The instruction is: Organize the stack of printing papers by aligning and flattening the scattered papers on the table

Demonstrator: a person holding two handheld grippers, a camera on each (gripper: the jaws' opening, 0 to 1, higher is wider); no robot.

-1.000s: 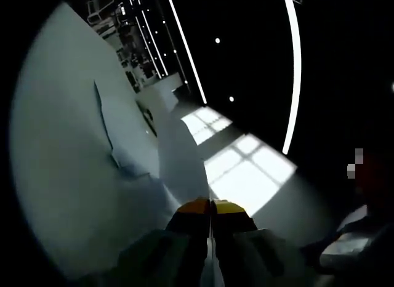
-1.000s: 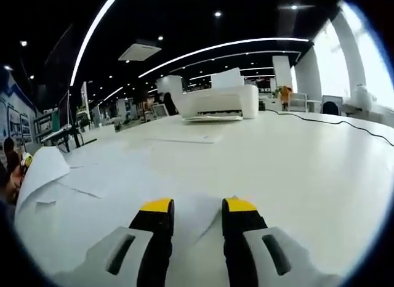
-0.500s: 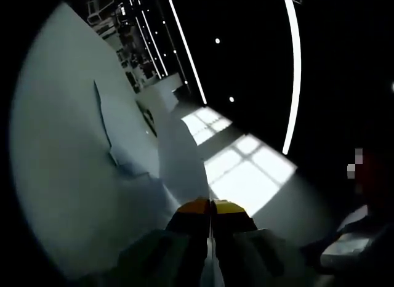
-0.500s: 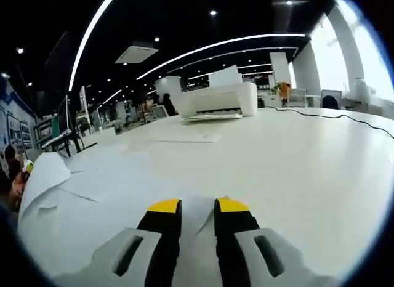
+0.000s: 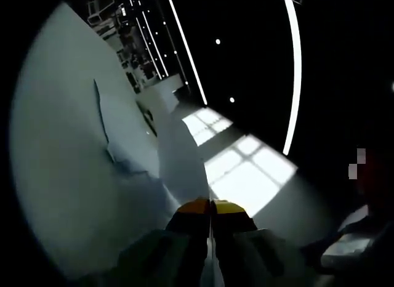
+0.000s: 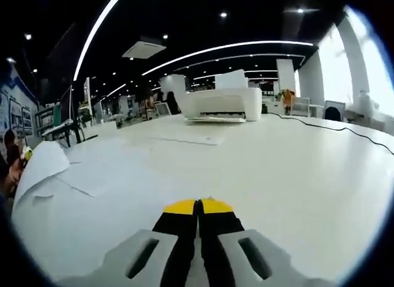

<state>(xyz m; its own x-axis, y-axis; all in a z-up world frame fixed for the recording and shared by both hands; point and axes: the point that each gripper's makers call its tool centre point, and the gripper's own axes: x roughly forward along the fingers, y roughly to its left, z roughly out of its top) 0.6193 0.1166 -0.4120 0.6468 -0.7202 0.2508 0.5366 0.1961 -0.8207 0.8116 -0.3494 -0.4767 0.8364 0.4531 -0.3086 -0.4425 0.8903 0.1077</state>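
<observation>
The right gripper [image 6: 198, 207] has clamped its yellow tips on a paper sheet [image 6: 92, 201] corner on the near table [image 6: 295, 176]. The left gripper [image 5: 210, 207] stays clenched on another lifted sheet [image 5: 181, 164]; both papers now look ready to align.

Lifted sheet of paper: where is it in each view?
Left gripper view: lifted sheet rises from the shut left tool, picture centre.
Right gripper view: far left edge, curled up off the table.
Shared landmark: the ceiling light strip.
</observation>
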